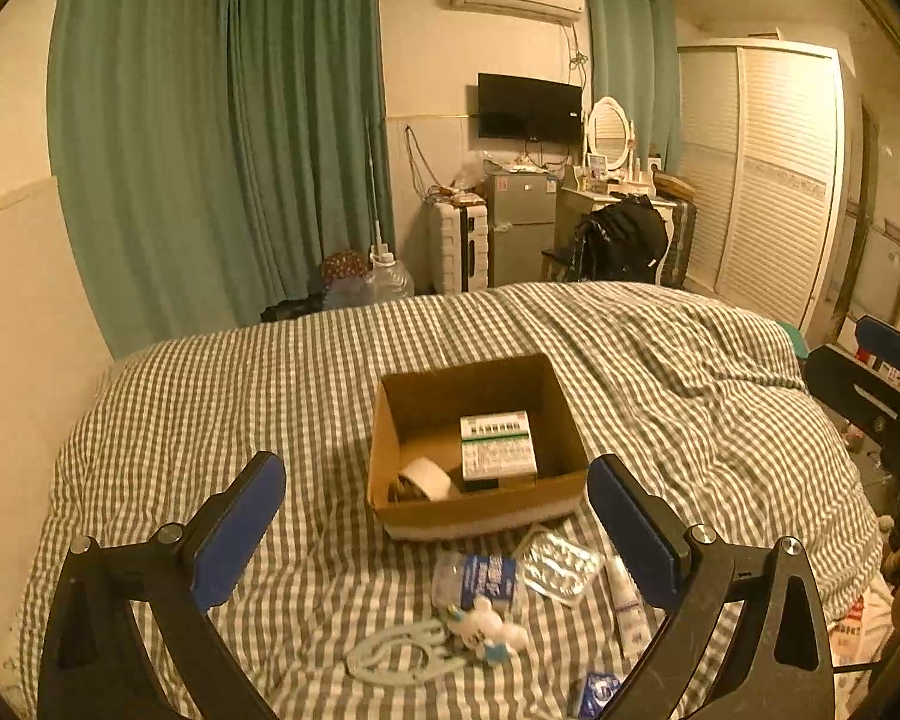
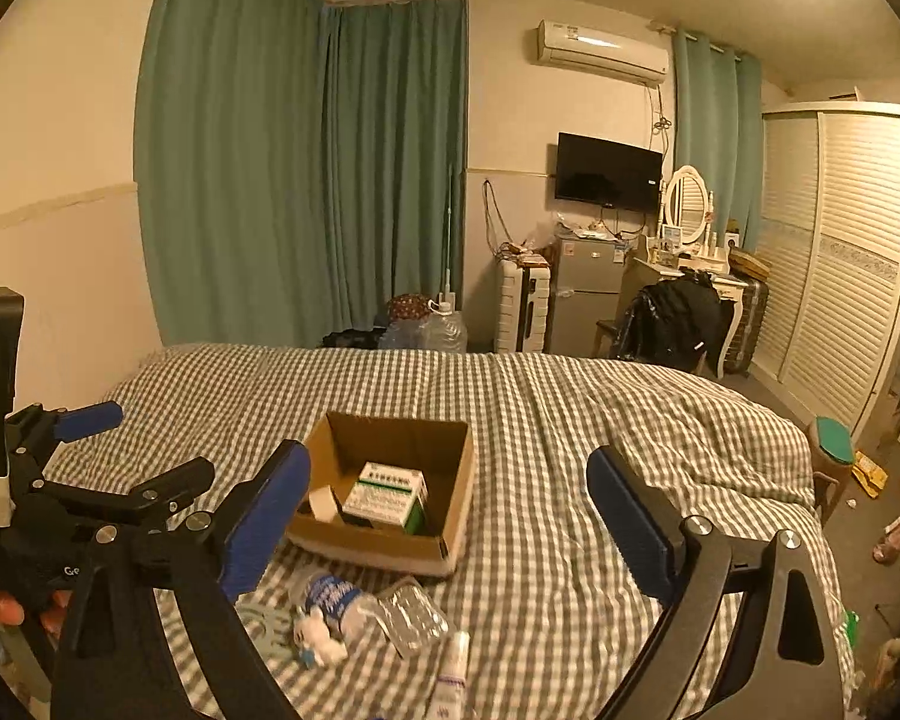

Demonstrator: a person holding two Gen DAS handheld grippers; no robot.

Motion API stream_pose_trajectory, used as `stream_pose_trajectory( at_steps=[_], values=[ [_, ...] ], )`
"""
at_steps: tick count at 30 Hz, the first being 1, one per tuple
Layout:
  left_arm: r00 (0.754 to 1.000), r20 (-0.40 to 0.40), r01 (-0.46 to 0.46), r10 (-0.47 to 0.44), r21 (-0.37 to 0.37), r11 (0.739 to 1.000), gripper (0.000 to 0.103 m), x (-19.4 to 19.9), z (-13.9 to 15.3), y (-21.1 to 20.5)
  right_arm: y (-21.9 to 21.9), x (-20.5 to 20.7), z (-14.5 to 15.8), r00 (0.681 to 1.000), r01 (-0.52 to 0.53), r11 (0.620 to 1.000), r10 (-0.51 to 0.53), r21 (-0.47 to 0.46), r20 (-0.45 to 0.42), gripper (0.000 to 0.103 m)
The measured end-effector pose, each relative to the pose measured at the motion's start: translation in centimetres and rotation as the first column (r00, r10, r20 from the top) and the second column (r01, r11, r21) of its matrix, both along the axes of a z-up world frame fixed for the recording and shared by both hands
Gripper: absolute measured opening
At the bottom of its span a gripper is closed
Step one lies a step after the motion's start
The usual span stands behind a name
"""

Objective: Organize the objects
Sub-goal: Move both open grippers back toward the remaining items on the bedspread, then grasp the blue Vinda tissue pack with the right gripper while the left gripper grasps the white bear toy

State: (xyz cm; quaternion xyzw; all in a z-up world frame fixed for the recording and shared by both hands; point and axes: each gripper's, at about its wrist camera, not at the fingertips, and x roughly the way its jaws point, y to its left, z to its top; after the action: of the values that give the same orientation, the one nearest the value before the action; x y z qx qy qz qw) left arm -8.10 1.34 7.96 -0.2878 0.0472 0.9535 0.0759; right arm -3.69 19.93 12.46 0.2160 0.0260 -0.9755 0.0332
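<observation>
An open cardboard box (image 1: 480, 513) (image 2: 378, 546) sits mid-bed, holding a green-and-white medicine box (image 1: 498, 444) (image 2: 384, 495) and a white roll (image 1: 429, 477). On the cover in front of it lie a blue-labelled clear packet (image 1: 480, 579) (image 2: 330, 594), a blister pack (image 1: 561, 567) (image 2: 414, 615), a white tube (image 1: 627, 606) (image 2: 453, 672), a small white plush (image 1: 486, 630) and a pale ring (image 1: 396, 651). My left gripper (image 1: 438, 516) hovers open above these items, empty. My right gripper (image 2: 450, 516) is open and empty, just right of the box.
The bed's grey-checked cover (image 1: 660, 372) is wrinkled on the right. A green-topped stool (image 2: 834, 444) stands by the bed's right edge. Beyond the bed are green curtains, a water jug (image 1: 390, 279), a suitcase, a small fridge and a white wardrobe (image 1: 768, 180).
</observation>
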Motion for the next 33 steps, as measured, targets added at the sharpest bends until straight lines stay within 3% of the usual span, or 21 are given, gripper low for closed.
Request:
stream_pose_trajectory(
  at_steps=[7, 12, 18, 25, 33],
  values=[
    [0.998, 0.054, -0.041, 0.041, -0.016, 0.999, 0.103, 2.4, -3.7, -0.7, -0.3, 2.9, -3.5, 0.999, -0.009, 1.0, 0.007, 0.029, 0.054, 0.094],
    [0.992, 0.091, -0.081, 0.087, -0.073, 0.994, 0.103, 4.0, -8.3, -0.7, -1.0, 3.2, -9.2, 0.988, -0.026, 0.998, 0.017, 0.061, 0.156, 0.094],
    [0.974, 0.199, -0.099, 0.11, -0.066, 0.993, 0.103, 5.0, -13.9, -1.0, -2.1, 2.6, -16.0, 0.96, -0.056, 0.993, 0.026, 0.103, 0.279, 0.094],
    [0.949, 0.279, -0.126, 0.15, -0.102, 0.987, 0.103, 4.9, -17.7, -1.3, -2.6, 1.0, -23.4, 0.878, -0.075, 0.992, 0.015, 0.107, 0.478, 0.094],
    [0.933, 0.321, -0.134, 0.164, -0.112, 0.985, 0.103, 4.3, -19.6, -1.9, -3.3, 0.5, -27.8, 0.785, -0.123, 0.991, 0.061, 0.059, 0.617, 0.094]
  ],
)
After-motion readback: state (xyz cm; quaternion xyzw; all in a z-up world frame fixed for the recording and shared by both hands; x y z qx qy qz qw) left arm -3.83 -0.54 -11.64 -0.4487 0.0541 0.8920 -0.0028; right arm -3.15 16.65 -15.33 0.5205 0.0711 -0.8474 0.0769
